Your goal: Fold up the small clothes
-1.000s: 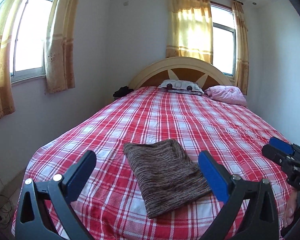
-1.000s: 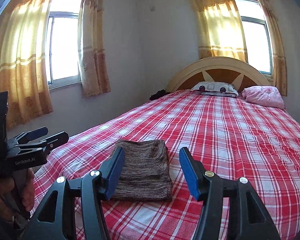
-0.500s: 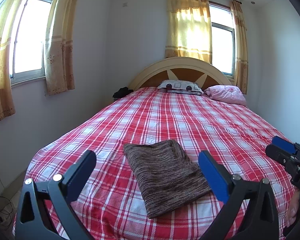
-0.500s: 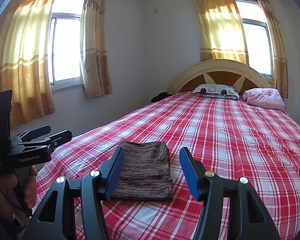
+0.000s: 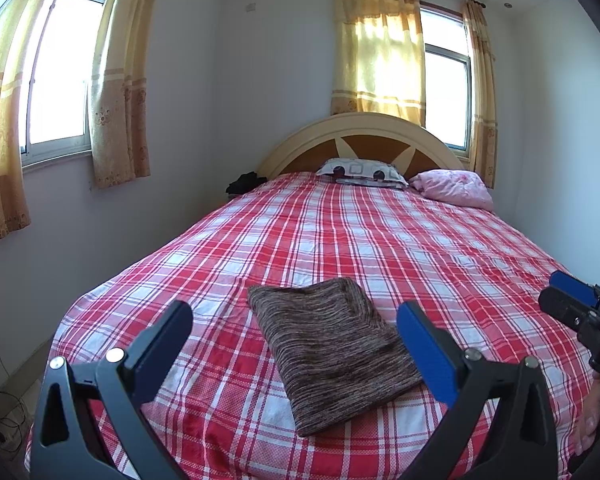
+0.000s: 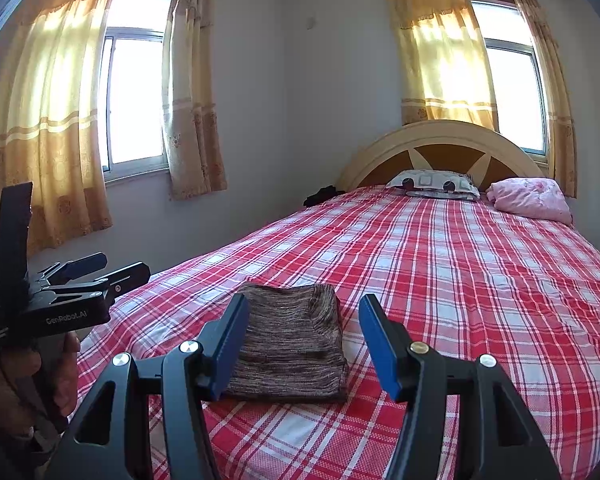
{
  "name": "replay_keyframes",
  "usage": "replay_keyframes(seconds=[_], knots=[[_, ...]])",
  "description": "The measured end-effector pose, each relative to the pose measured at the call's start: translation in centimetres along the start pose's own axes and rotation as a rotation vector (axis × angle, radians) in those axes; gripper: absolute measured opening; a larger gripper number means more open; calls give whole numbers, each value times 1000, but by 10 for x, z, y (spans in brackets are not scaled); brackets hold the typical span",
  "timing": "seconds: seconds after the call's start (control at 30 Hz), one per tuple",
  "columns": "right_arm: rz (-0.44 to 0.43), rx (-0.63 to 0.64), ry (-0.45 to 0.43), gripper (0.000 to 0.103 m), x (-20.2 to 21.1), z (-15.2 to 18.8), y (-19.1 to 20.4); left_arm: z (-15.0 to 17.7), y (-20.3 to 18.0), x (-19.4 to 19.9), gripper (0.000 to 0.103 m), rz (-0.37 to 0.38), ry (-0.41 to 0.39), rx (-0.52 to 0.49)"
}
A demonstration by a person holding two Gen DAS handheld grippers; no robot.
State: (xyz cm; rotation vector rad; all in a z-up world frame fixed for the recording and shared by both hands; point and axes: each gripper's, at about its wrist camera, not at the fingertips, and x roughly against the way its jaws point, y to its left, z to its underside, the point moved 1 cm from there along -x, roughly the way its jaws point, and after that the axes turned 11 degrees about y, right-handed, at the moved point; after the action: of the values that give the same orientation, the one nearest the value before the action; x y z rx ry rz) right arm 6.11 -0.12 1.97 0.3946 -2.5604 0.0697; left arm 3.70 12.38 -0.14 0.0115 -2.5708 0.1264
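Observation:
A brown striped knit garment (image 5: 332,348) lies folded in a flat rectangle on the red plaid bed (image 5: 340,240) near its foot; it also shows in the right wrist view (image 6: 292,348). My left gripper (image 5: 296,332) is open and empty, held above and in front of the garment. My right gripper (image 6: 304,332) is open and empty, also held back from the garment. Each gripper shows in the other's view: the right at the edge (image 5: 572,304), the left at the side (image 6: 96,272).
A patterned pillow (image 5: 360,170) and a pink bundle (image 5: 456,188) lie at the wooden headboard (image 5: 364,136). A dark item (image 5: 244,182) sits at the bed's far left corner. Curtained windows line the walls. Cables (image 5: 0,420) lie on the floor left.
Both grippers have drawn back and risen slightly from the bed. The folded garment has not moved.

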Motion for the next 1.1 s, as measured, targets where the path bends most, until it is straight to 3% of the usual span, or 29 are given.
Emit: replay_keyframes(seconds=[0.67, 1.1], knots=[[-1, 0, -16, 58, 6, 0, 1, 4, -3, -2, 103, 2, 4, -27], [-3, -2, -45, 59, 13, 1, 0, -1, 5, -5, 103, -17, 10, 12]])
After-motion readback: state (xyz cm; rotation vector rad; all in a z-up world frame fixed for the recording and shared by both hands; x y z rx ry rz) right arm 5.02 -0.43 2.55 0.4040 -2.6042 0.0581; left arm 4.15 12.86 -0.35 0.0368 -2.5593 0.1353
